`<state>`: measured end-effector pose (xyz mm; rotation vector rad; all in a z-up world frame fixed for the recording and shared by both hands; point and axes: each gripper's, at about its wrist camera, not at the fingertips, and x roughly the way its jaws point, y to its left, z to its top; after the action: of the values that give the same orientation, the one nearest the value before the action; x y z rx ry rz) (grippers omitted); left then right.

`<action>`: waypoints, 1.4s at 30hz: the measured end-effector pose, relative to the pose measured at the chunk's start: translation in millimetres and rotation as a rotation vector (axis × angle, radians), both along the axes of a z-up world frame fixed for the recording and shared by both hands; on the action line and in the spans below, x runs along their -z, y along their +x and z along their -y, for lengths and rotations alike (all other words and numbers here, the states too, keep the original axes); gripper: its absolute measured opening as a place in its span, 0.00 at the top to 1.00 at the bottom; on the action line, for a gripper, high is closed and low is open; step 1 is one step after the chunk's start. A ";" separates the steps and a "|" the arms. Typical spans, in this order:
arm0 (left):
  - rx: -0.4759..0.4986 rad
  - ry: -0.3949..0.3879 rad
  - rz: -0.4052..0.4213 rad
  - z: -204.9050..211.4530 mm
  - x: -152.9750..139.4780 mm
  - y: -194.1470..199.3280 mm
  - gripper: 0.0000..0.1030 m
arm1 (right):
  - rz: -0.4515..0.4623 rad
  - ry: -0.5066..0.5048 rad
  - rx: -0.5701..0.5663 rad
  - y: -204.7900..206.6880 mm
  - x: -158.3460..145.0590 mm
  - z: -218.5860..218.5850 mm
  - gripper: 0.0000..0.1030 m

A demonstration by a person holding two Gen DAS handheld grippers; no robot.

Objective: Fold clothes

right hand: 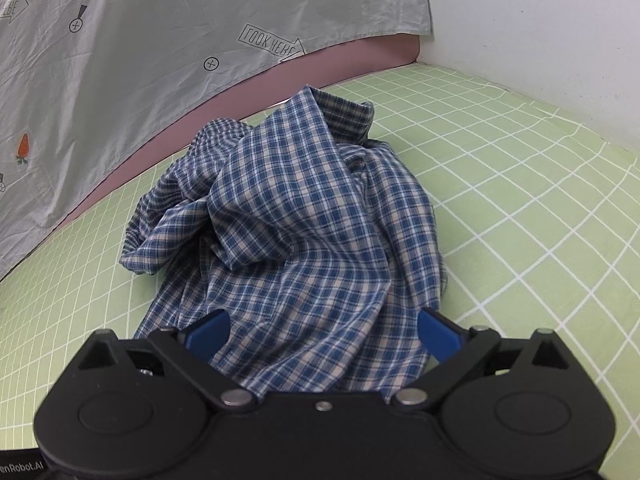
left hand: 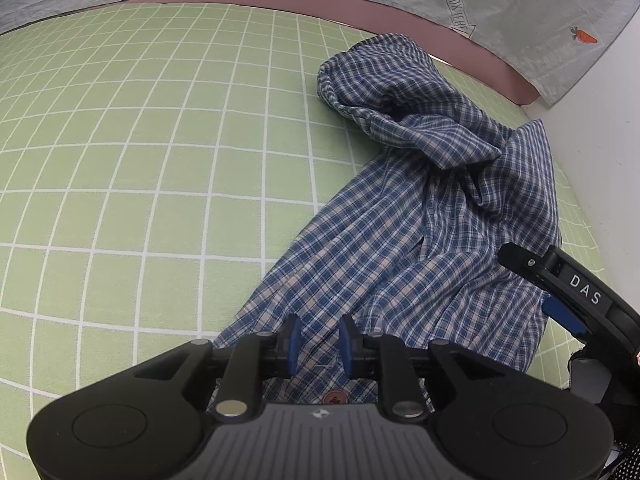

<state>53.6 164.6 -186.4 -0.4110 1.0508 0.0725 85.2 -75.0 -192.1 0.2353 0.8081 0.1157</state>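
Shirt fabric (left hand: 404, 240), blue plaid and crumpled, is lying on the green grid sheet (left hand: 140, 160) in the left wrist view, stretching ahead of the left gripper (left hand: 320, 340) and off to its right. That gripper's blue pads are standing narrowly apart over the near edge, not clamping it; a brown button (left hand: 333, 399) is showing just below. The right gripper (left hand: 560, 300) is resting at the shirt's right side.

In the right wrist view, the right gripper (right hand: 320, 336) is spreading wide, the shirt (right hand: 288, 216) bunching between its pads (right hand: 208, 332) and heaping straight ahead. A grey printed cloth (right hand: 160, 40) is hanging beyond.
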 end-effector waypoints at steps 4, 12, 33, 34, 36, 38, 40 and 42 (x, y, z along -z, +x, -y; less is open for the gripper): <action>-0.003 -0.001 0.000 -0.4 1.6 -1.5 0.77 | -0.013 -0.005 -0.014 -1.4 -2.2 0.1 0.44; 0.005 0.000 0.004 -3.7 4.7 -0.2 0.77 | 0.063 -0.022 -0.055 -16.9 -15.3 10.0 1.00; 0.051 0.075 0.040 13.6 -3.2 13.0 0.59 | 0.144 -0.527 0.262 45.1 -46.7 144.9 0.60; 0.062 0.089 0.040 16.3 -2.8 16.1 0.59 | 0.132 -0.510 0.246 40.9 -41.5 142.7 0.59; 0.076 0.127 0.039 19.7 -1.0 22.4 0.59 | 0.105 -0.486 0.224 34.2 -32.5 138.1 0.54; 0.071 0.138 0.038 19.3 1.3 28.4 0.59 | 0.073 -0.465 0.203 29.0 -22.0 130.5 0.54; 0.073 0.141 0.034 19.1 3.7 33.3 0.59 | 0.049 -0.444 0.189 24.9 -15.5 125.2 0.54; 0.085 0.148 0.034 20.3 5.6 37.7 0.59 | 0.037 -0.424 0.180 21.9 -12.2 121.5 0.54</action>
<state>91.3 144.3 -192.0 -0.2329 1.0209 0.0670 107.1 -196.5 -179.9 -0.0956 0.7527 -0.2195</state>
